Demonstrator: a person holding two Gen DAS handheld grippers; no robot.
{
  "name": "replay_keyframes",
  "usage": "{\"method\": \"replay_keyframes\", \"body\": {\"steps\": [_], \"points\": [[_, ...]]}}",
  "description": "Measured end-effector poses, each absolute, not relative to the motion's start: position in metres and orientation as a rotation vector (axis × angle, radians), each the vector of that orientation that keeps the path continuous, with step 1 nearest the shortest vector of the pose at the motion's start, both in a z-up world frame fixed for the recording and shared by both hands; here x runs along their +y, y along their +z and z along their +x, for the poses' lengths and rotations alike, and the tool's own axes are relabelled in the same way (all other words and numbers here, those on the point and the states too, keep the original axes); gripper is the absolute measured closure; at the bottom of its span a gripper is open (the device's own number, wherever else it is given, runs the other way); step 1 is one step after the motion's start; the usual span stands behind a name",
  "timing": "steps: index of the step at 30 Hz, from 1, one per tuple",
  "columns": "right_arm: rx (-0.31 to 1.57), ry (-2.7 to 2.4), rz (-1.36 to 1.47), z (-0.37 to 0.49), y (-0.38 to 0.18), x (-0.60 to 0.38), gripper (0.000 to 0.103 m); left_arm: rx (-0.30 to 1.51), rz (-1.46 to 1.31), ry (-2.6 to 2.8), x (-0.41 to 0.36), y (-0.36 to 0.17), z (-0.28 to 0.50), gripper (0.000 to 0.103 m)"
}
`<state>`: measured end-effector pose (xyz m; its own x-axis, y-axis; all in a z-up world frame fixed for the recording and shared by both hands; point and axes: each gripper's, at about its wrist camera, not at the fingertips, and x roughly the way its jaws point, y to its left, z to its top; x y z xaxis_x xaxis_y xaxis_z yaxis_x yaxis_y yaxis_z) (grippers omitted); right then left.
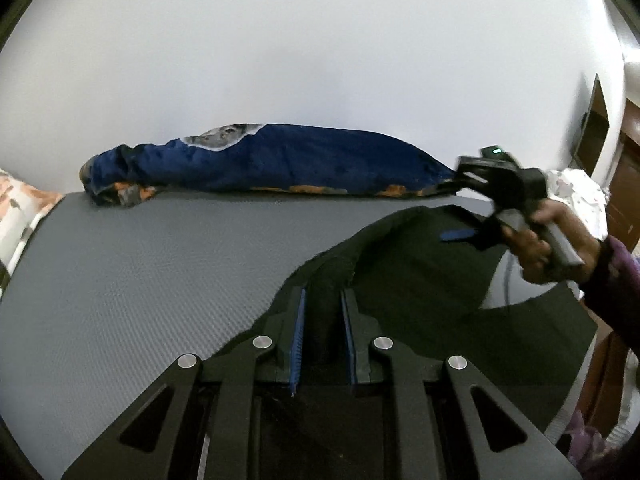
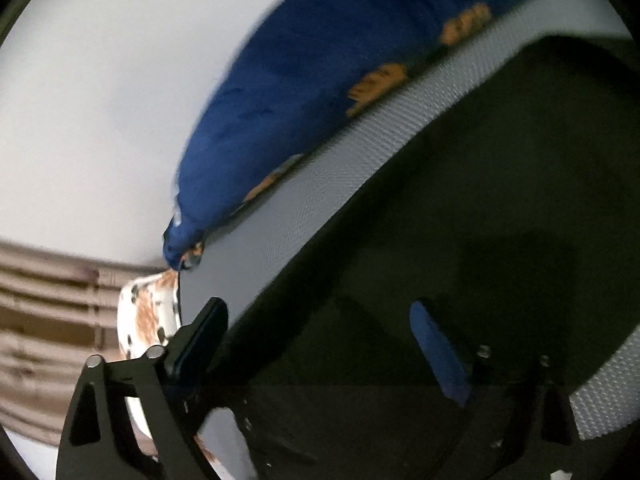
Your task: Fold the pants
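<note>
The black pants [image 1: 420, 272] lie on a grey textured mat [image 1: 140, 272]. My left gripper [image 1: 323, 296] is shut on a raised fold of the pants, and the cloth is pinched between its blue pads. Further right in the left wrist view, a hand [image 1: 552, 240] holds my right gripper [image 1: 454, 210] over the far part of the pants. In the right wrist view, the right gripper [image 2: 316, 316] stands open and tilted above the pants [image 2: 480, 200]. Its left finger [image 2: 208, 328] is at the edge of the cloth. Nothing is pressed between its pads.
A rolled blue blanket [image 1: 300, 156] with orange patches lies along the white wall at the back of the mat [image 2: 320, 184]. A floral cloth [image 1: 16, 208] sits at the mat's left end. A white patterned cloth [image 1: 580, 196] and brown furniture are at the right.
</note>
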<state>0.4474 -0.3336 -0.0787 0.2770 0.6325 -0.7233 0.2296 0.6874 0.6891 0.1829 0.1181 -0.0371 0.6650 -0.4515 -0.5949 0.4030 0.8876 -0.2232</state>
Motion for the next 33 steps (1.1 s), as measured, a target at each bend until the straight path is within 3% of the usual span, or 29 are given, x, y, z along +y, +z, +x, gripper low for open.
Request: {"method": "replay_keyframes", "body": {"steps": [4,6,8,9,14,22,33], "points": [[1.342,0.308,0.908,0.457,-0.099,-0.336,0.033,0.703,-0.086,-0.485,0.115,-0.037,0.170,0.085],[1.346,0.320,0.921,0.461,-0.102,-0.333,0.046,0.713,-0.087,-0.486,0.113,-0.038,0.164,0.085],[1.355,0.311,0.883,0.461,-0.101,-0.331,0.091,0.722,-0.089,-0.488,0.112,-0.039,0.160,0.085],[1.363,0.306,0.865,0.460,-0.101,-0.330,0.094,0.727,-0.091,-0.488,0.112,-0.040,0.156,0.085],[1.350,0.310,0.852,0.435,-0.093,-0.337,0.097,0.749,-0.123,-0.476,0.115,-0.039,0.146,0.085],[1.287,0.329,0.905,0.319,-0.061,-0.356,0.097,0.791,-0.141,-0.445,0.127,-0.030,0.108,0.085],[1.249,0.305,0.942,0.193,-0.065,-0.376,0.097,0.901,-0.084,-0.397,0.130,-0.061,0.048,0.085]]}}
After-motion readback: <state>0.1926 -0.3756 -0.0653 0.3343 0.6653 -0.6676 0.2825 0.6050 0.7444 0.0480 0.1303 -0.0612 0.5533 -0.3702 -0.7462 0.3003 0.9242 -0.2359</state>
